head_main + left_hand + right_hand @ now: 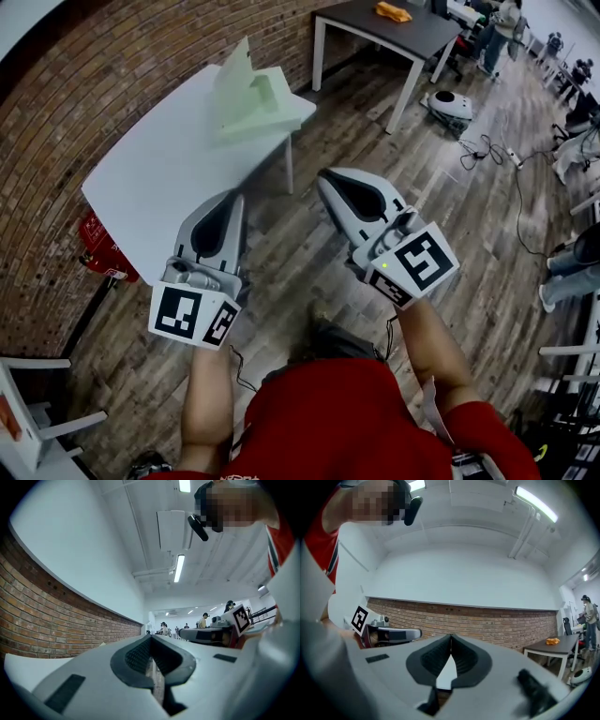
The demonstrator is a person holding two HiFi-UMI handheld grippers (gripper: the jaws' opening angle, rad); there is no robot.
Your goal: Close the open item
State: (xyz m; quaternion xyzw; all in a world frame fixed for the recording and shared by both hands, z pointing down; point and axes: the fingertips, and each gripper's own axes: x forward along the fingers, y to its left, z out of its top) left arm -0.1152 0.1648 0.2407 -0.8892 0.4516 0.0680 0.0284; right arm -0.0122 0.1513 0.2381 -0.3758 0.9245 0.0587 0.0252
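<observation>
Both tools were pinched fully shut and empty: left tool (233, 197) and right tool (324, 177) hung over the wood floor, off the near edge of the white tabletop (155, 183). The open item, a pale green box (267, 98) with its lid flap (232, 82) standing nearly upright on the box's left side, sat at the tabletop's far end, ahead of both tips and well apart from them. The left tool lined up almost straight below it and looked the nearer; neither gripper view showed the box.
</observation>
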